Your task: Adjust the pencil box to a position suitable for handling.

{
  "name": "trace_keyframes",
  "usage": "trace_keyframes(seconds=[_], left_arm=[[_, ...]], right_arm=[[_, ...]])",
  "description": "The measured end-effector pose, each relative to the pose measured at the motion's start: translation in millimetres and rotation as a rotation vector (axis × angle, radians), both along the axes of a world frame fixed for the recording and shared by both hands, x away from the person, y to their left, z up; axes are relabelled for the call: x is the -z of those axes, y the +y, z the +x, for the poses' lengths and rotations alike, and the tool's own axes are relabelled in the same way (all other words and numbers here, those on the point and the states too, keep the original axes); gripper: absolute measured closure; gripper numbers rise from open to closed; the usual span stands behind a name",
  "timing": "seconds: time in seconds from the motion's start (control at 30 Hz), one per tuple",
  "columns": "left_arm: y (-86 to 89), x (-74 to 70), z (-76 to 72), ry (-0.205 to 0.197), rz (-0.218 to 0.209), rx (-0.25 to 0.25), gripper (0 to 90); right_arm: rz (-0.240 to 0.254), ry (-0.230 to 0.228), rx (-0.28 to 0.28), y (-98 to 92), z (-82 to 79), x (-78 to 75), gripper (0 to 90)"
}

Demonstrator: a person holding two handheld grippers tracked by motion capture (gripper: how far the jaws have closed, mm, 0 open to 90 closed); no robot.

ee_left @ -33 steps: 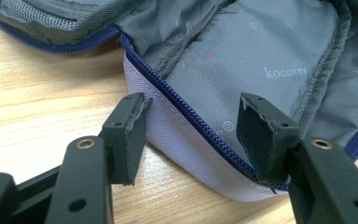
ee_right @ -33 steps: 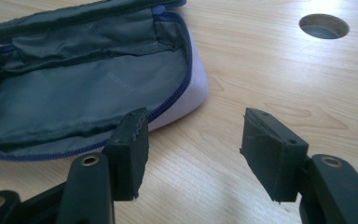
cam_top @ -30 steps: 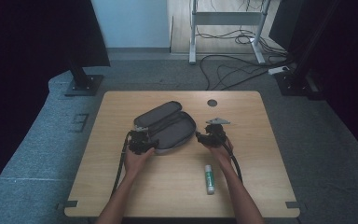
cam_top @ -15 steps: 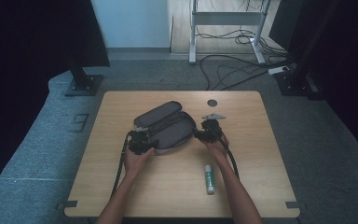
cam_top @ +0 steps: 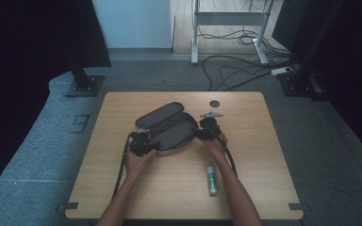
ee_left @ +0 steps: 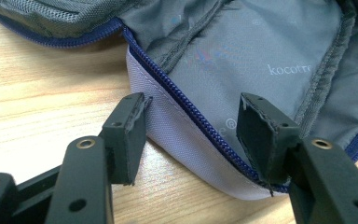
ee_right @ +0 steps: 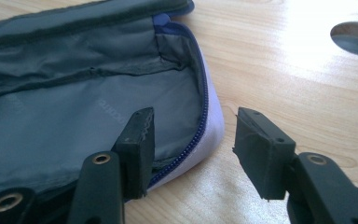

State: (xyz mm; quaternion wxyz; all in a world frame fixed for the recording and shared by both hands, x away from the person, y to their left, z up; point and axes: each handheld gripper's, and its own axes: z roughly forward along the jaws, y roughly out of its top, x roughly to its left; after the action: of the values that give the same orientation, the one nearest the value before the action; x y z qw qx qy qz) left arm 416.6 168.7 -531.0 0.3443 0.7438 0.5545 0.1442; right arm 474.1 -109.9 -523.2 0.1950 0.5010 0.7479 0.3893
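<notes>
The left hand-held gripper (cam_top: pixel 141 143) sat at the near left edge of the open grey pouch (cam_top: pixel 167 128), which lay unzipped in the middle of the counter (cam_top: pixel 264 155). Its jaws stood wide apart and straddled the pale rim with the blue zipper (ee_left: pixel 191 109), one jaw outside on the wood, the other over the lining, and neither pad pressed on the fabric. To the right, the right hand-held gripper (cam_top: pixel 206 131) was at the pouch's far right edge; its jaws had just been closing, with the zipper rim between them, though a clear gap remained on both sides and nothing was yet held.

The step in hand looked like taking hold of both ends of the rim, probably to steady or spread the pouch. To do it well, each gripper would want to bite on the stiff zipper band and not the loose lining, and both should close before either pulls, since the light pouch could slide on the smooth wood.

A green-and-white tube (cam_top: pixel 211 181) lay near the right forearm, well apart from the pouch. The counter was pale wood with a round cable hole (cam_top: pixel 214 103), standing on grey carpet, with cables and a desk frame behind.
</notes>
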Motion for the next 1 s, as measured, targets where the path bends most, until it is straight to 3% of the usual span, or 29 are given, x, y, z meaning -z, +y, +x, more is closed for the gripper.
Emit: trace_keyframes(seconds=[0.33, 0.67, 1.0], left_arm=[[1.7, 2.6, 0.0, 0.012, -0.003, -0.009, 42.2], [3.2, 5.1, 1.1, 0.026, -0.005, -0.022, 45.4], [5.2, 3.2, 1.8, 0.026, 0.01, -0.04, 63.2]], right_arm=[[-0.01, 0.065, -0.033, -0.5, 8.2, 16.4, 61.0], [-0.029, 0.072, -0.035, -0.5, 9.5, 18.0, 70.2], [-0.07, 0.052, -0.03, 3.5, 7.9, 16.3, 80.8]])
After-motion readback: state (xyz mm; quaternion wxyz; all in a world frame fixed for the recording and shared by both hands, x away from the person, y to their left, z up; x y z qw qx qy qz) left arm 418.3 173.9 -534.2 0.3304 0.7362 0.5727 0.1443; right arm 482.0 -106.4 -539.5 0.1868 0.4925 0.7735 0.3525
